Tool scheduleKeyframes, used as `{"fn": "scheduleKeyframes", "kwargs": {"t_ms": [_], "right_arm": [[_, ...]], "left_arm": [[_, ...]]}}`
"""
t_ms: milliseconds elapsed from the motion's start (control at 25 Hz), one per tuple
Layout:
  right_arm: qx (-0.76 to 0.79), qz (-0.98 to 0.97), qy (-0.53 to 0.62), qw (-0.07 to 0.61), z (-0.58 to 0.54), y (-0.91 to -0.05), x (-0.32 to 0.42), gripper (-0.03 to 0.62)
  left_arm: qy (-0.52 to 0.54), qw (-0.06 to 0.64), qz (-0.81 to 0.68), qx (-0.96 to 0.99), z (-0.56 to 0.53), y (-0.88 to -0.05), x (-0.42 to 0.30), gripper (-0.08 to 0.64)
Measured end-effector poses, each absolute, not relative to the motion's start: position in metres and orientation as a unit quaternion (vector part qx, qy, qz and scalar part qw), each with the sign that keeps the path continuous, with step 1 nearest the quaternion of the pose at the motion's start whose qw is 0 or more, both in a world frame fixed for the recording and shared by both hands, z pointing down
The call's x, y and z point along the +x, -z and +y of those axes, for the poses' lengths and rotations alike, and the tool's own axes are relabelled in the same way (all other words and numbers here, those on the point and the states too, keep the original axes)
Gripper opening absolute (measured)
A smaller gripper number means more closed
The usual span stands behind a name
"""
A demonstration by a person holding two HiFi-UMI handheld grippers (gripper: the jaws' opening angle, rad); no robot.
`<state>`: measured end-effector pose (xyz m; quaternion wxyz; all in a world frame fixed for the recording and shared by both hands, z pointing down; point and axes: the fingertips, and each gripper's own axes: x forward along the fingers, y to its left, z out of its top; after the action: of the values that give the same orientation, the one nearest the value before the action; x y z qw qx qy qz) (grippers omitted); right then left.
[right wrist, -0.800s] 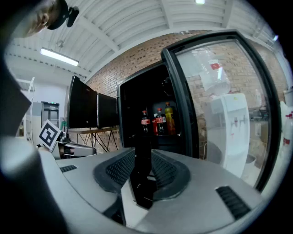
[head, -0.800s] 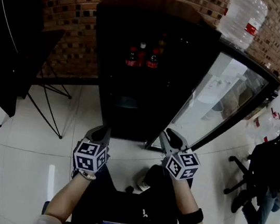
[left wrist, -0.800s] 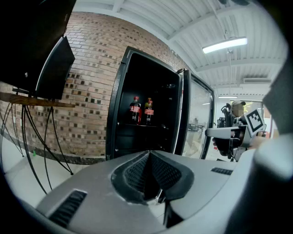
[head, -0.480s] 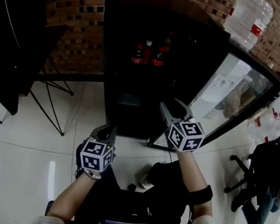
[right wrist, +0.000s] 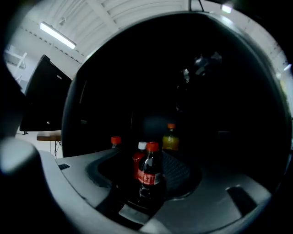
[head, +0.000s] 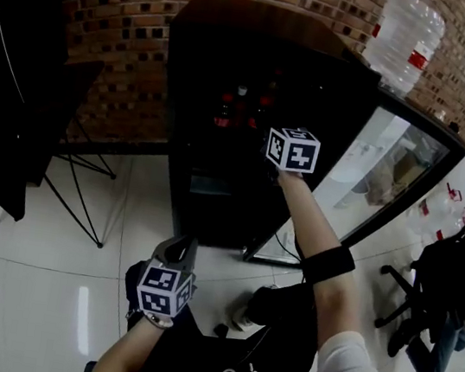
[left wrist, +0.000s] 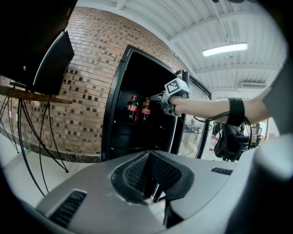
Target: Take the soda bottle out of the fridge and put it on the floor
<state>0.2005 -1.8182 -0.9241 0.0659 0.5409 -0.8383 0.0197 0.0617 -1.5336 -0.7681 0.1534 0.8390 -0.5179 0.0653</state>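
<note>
You are at the reaching step: the bottle is not yet gripped, and all of the carrying and putting down on the pale tiled floor is not yet done. Your right gripper is at the mouth of the tall black fridge, whose glass door stands open at the right. In the right gripper view its grey fingers are spread as wide as they go, and the dark plastic soda bottle with the red cap and red label stands upright on the fridge shelf, framed in the gap between them. I cannot see either pad pressing on it, so I judge that nothing is held. Just behind it stands a white-capped bottle, further back a yellow bottle with an orange cap, and to the left one more red cap. The next move, I think, is to go a little deeper so the pads are beside the bottle's body, not its neck, then close, taking care not to push over the neighbours. Your left gripper hangs low in front of you, well apart from the fridge; its dark ribbed fingers are pressed together and carry nothing.
</note>
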Motion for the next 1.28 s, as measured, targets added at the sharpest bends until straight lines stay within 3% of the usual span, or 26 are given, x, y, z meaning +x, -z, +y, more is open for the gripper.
{"fn": "scheduleKeyframes", "kwargs": {"t_ms": [440, 560, 760, 1280], "right_arm": [[0.556, -0.824, -0.03, 0.106, -1.891, 0.915, 0.183, 0.274], [0.559, -0.82, -0.017, 0.12, -1.891, 0.916, 0.182, 0.185], [0.546, -0.827, -0.015, 0.134, -1.885, 0.916, 0.185, 0.173], [0.431, -0.893, 0.009, 0.129, -1.712, 0.902, 0.165, 0.17]], "left_arm": [[-0.061, 0.164, -0.521, 0.836, -1.535, 0.764, 0.042, 0.002], [-0.055, 0.171, -0.521, 0.835, -1.533, 0.761, 0.038, 0.002], [-0.063, 0.169, -0.526, 0.831, -1.535, 0.761, 0.037, 0.002], [-0.081, 0.153, -0.534, 0.828, -1.531, 0.762, 0.042, 0.002]]}}
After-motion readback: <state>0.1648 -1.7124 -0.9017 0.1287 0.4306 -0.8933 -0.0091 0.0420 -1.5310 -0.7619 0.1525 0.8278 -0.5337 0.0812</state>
